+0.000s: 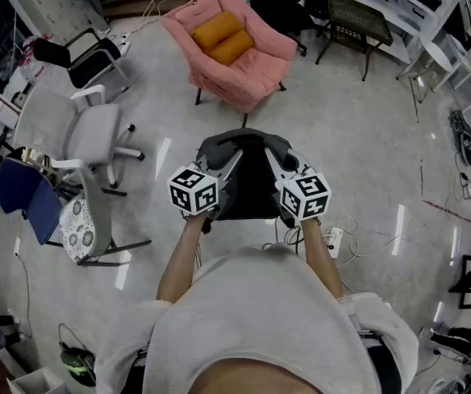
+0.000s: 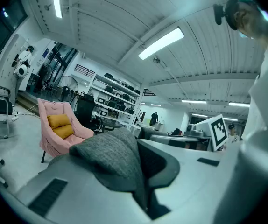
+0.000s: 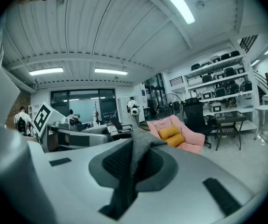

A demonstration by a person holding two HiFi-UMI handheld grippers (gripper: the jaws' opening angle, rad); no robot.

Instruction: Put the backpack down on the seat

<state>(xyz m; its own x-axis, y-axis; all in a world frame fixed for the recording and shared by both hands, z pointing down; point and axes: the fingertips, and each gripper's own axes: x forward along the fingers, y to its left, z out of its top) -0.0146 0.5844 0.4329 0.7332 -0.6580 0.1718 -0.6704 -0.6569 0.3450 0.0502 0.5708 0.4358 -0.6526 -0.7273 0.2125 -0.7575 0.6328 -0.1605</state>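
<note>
The dark grey fabric backpack (image 1: pixel 246 173) hangs in the air in front of the person, slung between the 2 claws with its width running left to right across the body. The left claw (image 1: pixel 226 169) is closed tight on a fold of its woven grey cloth (image 2: pixel 113 158), and the right claw (image 1: pixel 280 166) is likewise pinched shut on a thinner ridge of the same fabric (image 3: pixel 135 158). Both claws point nearly level and a little downward. The likely seat, a pink upholstered armchair (image 1: pixel 248 68), stands straight ahead of the backpack, well apart from it across bare pale floor (image 1: pixel 358 138), and faces the person. Neither hand is nearer; the pair sit square to it. 2 orange cushions (image 1: pixel 223 38) lie against the chair's back, so the free part of the seat is probably its front. A grey swivel office chair (image 1: pixel 92 131) stands off to the left.
</note>
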